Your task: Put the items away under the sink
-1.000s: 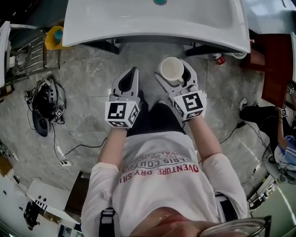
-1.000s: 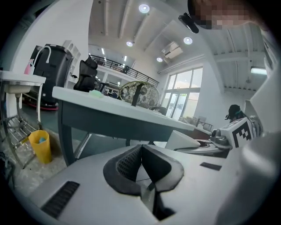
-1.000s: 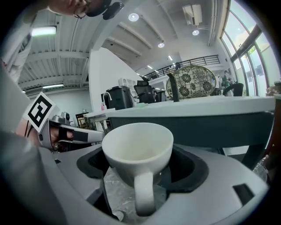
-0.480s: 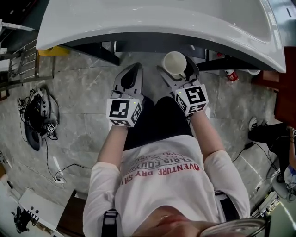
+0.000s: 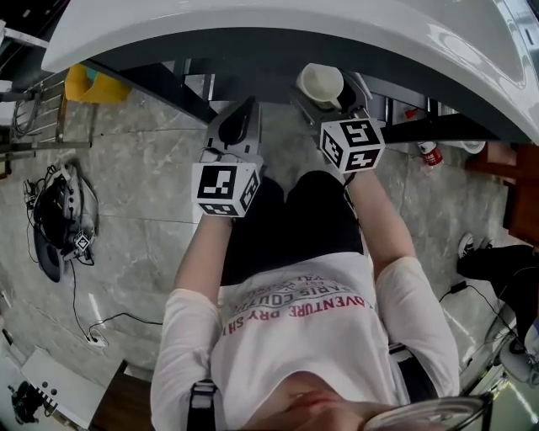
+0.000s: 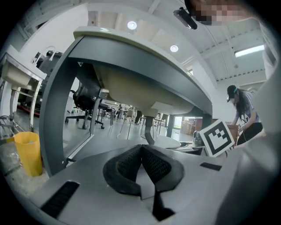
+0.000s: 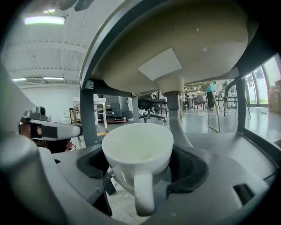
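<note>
Grey marbled floor tiles (image 5: 126,194) run beneath a white sink (image 5: 253,21) carried on a dark metal frame (image 5: 160,84). The basin's pale underside and drain pipe (image 7: 173,110) show in the right gripper view. Compared with one second ago, the sink rim has dropped much lower in the head view and now spans the whole top. Both grippers, previously out over open floor, have moved forward to the shadowed edge below the rim. A person in a white printed shirt (image 5: 295,328) holds them. A yellow bin (image 5: 93,84) stands at the frame's left side, a tangle of black gear and cables (image 5: 50,219) lies on the tiles further left, and a red and white can (image 5: 429,153) lies on the floor at right. The left gripper (image 5: 242,114) is clenched, its two dark pads meeting with nothing between them, and it points under the basin. The right gripper (image 5: 330,88) is clamped on the sides of a white cup (image 5: 321,82), held just below the sink's front edge, where earlier it sat clear of the basin. The cup stands upright, its axis roughly vertical and its open mouth upward towards the head camera. Its handle points back towards the gripper body, and its interior appears empty.
</note>
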`<state>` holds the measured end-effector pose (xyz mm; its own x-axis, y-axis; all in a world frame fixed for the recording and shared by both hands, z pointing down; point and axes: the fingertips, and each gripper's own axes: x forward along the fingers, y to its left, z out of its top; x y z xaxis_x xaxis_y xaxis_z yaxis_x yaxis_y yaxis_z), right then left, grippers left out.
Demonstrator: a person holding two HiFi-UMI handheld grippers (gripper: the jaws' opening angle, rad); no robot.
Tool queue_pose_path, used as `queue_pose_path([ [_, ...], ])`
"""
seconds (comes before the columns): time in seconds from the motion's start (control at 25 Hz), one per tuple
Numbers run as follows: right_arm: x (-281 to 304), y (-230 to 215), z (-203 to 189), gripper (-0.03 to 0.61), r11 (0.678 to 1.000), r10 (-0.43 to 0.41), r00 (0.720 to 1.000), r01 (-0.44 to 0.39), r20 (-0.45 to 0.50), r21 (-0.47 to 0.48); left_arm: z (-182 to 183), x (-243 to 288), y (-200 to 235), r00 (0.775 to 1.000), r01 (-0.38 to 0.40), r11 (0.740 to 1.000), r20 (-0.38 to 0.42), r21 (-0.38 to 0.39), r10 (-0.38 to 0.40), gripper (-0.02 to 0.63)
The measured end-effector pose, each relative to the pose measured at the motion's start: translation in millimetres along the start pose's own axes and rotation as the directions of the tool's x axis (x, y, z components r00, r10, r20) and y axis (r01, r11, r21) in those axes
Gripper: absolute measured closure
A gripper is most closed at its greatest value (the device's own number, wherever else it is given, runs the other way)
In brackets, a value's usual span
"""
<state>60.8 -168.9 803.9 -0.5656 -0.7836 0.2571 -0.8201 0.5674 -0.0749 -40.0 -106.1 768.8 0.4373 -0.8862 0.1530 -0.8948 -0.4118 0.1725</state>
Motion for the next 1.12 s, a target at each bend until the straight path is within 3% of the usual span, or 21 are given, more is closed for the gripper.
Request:
queue_pose_path([
  [0.32, 43.8, -16.2, 2.5, 0.186, 1.000, -0.025, 0.999, 0.024, -0.028, -0.015, -2.4, 4.0, 8.4, 1.000, -0.009, 0.999, 0.015, 0.037, 0.008, 0.591],
  [1.12, 81.7, -30.3, -11.8, 0.187, 0.989, -0.144, 0.986, 0.145, -0.080, 0.007, -15.9, 11.5, 28.0, 1.000, 0.025, 1.000, 0.010, -0.003, -0.025, 0.591],
])
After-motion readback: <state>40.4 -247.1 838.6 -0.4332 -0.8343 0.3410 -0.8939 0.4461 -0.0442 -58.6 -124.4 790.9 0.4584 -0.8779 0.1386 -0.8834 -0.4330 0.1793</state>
